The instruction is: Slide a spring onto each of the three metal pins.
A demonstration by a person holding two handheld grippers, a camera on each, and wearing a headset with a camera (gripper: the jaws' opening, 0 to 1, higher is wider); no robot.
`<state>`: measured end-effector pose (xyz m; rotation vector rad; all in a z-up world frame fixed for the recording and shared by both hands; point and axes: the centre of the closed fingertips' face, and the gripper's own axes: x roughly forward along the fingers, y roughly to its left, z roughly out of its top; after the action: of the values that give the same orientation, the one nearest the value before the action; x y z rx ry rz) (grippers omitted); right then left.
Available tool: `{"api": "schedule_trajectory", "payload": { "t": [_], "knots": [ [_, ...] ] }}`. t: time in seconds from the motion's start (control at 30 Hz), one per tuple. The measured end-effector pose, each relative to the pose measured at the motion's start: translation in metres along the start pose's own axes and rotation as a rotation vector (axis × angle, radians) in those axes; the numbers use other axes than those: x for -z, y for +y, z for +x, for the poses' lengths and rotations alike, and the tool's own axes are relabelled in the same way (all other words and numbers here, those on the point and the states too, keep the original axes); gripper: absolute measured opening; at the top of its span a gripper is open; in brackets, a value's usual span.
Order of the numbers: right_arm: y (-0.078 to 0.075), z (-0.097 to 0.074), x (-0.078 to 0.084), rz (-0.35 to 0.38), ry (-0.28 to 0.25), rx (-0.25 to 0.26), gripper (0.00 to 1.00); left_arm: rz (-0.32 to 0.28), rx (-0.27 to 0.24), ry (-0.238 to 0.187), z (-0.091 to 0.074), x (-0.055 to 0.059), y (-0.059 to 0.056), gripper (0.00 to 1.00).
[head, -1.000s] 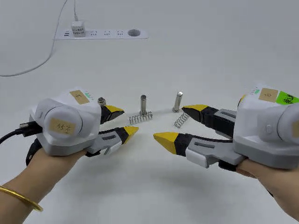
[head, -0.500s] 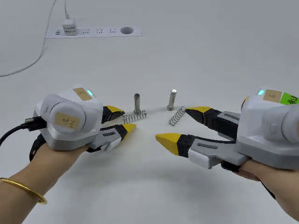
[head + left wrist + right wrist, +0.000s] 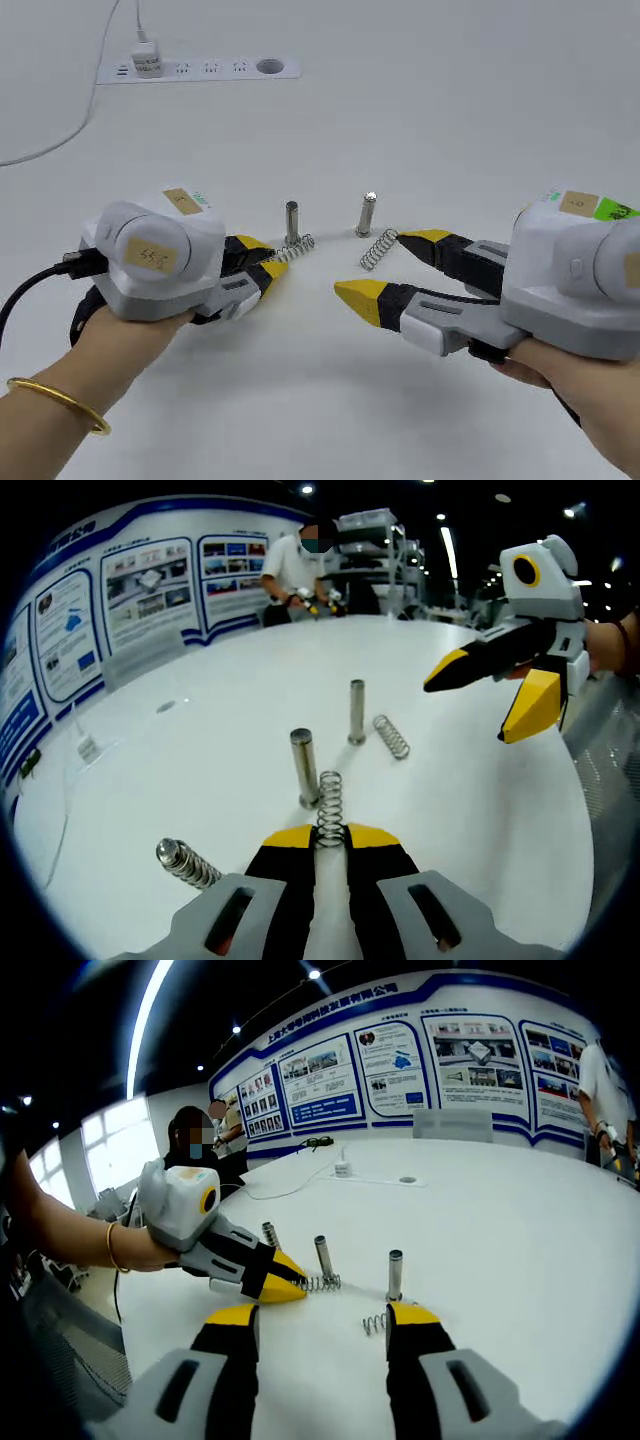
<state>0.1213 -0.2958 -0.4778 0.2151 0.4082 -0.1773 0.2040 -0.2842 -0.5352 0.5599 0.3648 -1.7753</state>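
Left gripper (image 3: 330,836) just pinched shut on spring (image 3: 329,798) beside middle pin (image 3: 304,767); right gripper (image 3: 388,266) wide open, empty; lift likely next

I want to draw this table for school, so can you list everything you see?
pins: three, silver; two bare mid-table, one wearing a spring near the left gripper.
springs: three, silver; one on that pin, one in the left jaws, one lying by a bare pin.
power strip: one, white, far back on the table.
table: one, white, under everything.
bangle: one, gold, left wrist.
grippers: two, white with yellow tips; left gripper shut on a spring, right gripper open.
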Motion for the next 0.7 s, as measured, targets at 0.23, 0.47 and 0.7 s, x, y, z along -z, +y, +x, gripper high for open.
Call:
{"api": "schedule_trajectory", "payload": {
  "t": [0.23,0.47,0.7],
  "knots": [
    [-0.002,-0.001,-0.002,0.028,-0.005,0.003,0.52,-0.007,0.007,0.006,-0.002,0.002,-0.003,0.1],
    [-0.004,-0.002,-0.006,0.079,-0.028,0.001,0.5,-0.028,0.022,0.013,-0.009,0.004,-0.011,0.1],
    [-0.001,-0.002,-0.014,0.137,-0.056,-0.016,0.49,-0.074,0.02,-0.051,-0.022,-0.009,-0.02,0.1]
  ]
}}
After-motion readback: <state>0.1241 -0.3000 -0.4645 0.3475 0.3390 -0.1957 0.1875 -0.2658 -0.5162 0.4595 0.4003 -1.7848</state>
